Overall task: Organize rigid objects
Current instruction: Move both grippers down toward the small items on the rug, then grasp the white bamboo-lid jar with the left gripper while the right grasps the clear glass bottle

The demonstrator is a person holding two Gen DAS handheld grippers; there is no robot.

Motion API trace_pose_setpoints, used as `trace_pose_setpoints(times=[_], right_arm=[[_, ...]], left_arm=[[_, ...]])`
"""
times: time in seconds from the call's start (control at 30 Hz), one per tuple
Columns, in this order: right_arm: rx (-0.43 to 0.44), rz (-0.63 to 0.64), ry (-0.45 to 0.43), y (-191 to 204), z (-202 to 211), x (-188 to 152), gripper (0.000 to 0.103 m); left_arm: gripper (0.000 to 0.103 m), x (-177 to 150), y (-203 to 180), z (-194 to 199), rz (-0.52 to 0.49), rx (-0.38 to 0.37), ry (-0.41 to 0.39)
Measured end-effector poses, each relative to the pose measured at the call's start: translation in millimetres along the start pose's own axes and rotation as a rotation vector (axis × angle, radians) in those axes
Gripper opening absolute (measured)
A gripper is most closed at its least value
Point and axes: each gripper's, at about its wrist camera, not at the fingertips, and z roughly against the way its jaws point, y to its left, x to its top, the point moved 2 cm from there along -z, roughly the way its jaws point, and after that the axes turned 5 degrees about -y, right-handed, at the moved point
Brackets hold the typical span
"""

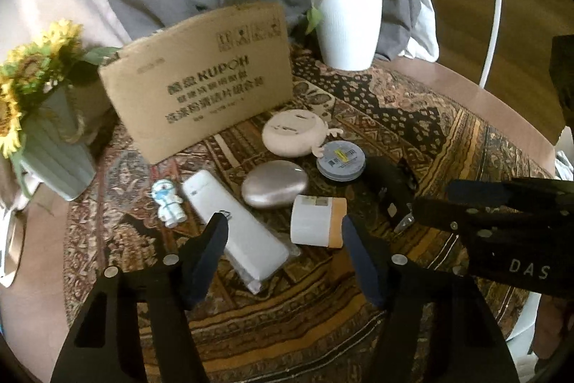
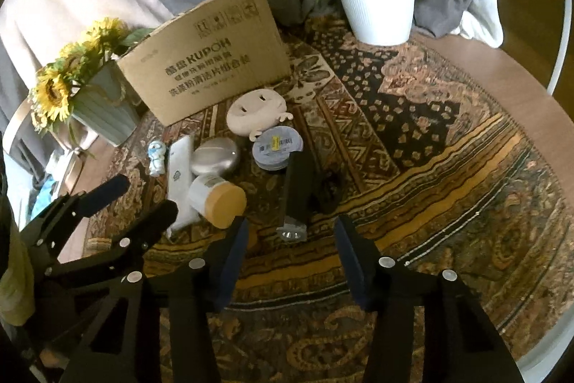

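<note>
Nothing is packed yet: the white remote [image 1: 235,232], jar [image 1: 317,220] and black flashlight [image 2: 299,192] are left beside the cardboard box [image 1: 201,81] on the tabletop [image 1: 448,78], and both tools, left tool [image 1: 283,239] and right tool [image 2: 291,237], are held open, empty.

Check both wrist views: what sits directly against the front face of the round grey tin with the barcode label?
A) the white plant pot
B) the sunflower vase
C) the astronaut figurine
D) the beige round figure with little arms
D: the beige round figure lies right behind the grey tin, its small arm reaching the tin's rim, while the astronaut figurine, plant pot and sunflower vase stand well apart from it.
</note>
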Motion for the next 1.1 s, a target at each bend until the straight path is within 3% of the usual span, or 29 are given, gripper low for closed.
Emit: trace_pose_setpoints(times=[0.3,0.8,0.97,1.1], right_arm=[[0.013,-0.024,0.039,-2.0,-18.9,-5.3,0.041],[0.024,-0.088,0.056,-9.3,-37.7,-3.1,0.030],[0.015,-0.088,0.054,-11.1,-41.8,-5.0,0.030],[0.011,-0.080,0.050,-10.2,-45.2,-5.1,0.027]], left_arm=[[0.058,-1.0,-7.8,-23.5,-0.049,-0.064,0.042],[0.054,7.5,-10.0,-33.6,-0.019,-0.139,0.058],[0.043,2.3,-11.7,-49.5,-0.010,-0.144,0.103],[0.039,-2.2,-10.5,-58.1,0.015,-0.148,0.125]])
